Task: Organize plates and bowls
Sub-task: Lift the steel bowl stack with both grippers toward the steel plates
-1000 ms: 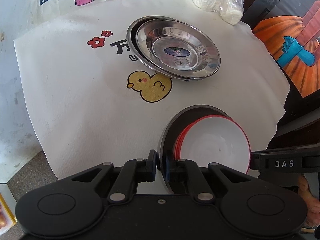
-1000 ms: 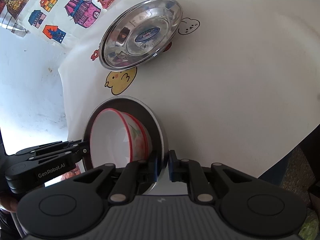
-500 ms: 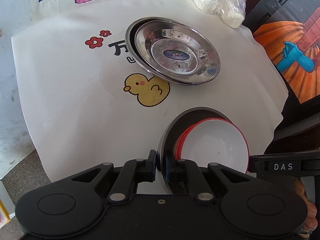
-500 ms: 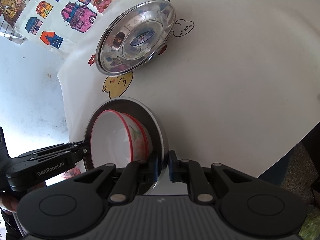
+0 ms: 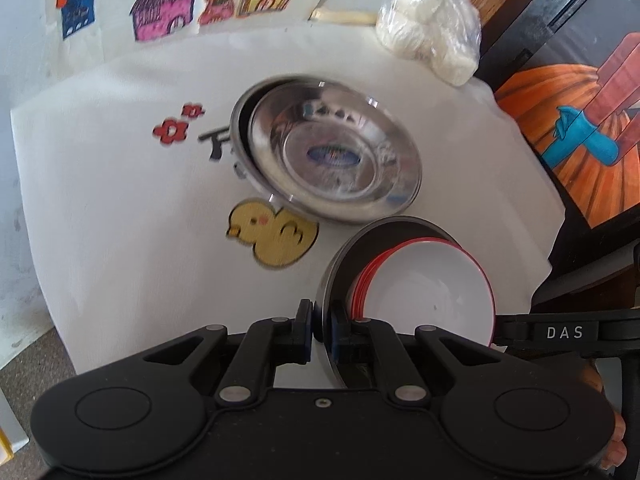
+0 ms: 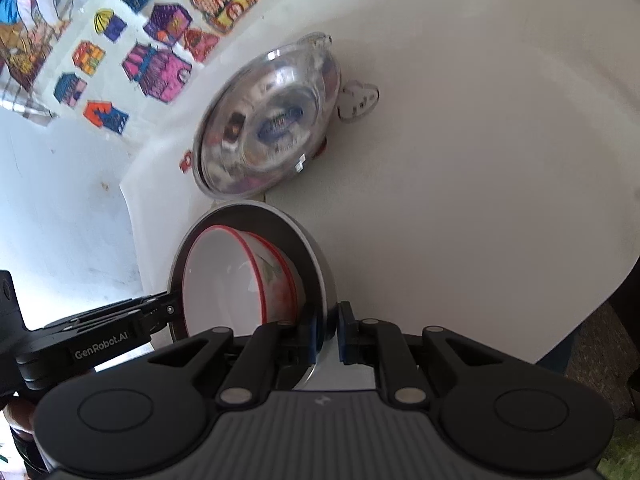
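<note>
A steel plate carries a stack of red-rimmed white bowls and is held off the table, tilted, between both grippers. My left gripper is shut on its left rim. In the right wrist view my right gripper is shut on the opposite rim of the same plate, with the bowls leaning inside it. Just beyond it, a stack of steel plates rests on the white tablecloth.
The round table's cloth bears a yellow duck print and red flowers. A plastic bag of white lumps lies at the far edge. A pumpkin picture stands to the right, and house stickers cover the wall.
Both grippers have carried the plate with the bowls forward, closer to the steel plates on the table. Both grips are unchanged.
</note>
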### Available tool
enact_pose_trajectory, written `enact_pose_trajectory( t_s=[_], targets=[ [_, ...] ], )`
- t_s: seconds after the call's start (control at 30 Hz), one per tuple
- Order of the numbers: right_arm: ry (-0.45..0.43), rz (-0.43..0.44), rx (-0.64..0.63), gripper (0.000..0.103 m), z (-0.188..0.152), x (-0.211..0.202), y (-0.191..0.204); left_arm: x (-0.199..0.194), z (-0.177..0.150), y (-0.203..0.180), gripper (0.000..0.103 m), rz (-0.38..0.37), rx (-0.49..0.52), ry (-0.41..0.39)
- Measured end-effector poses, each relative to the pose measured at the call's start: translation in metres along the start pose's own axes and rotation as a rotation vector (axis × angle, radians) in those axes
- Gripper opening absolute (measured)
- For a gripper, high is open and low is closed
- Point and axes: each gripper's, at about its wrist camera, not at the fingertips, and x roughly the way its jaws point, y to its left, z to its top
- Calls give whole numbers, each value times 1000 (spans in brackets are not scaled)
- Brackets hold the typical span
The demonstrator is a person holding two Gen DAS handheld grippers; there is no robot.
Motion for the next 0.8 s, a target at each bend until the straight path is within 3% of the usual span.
enact_pose_trajectory(
  t_s=[0.47,0.8],
  targets=[
    [-116,-15,23,13,62,-23,-2,12,65,-27,6,-5,37,-70],
    [-134,-29,29,13,112,-9,3,33,104,-13,6,-17,-23,-75]
  ],
)
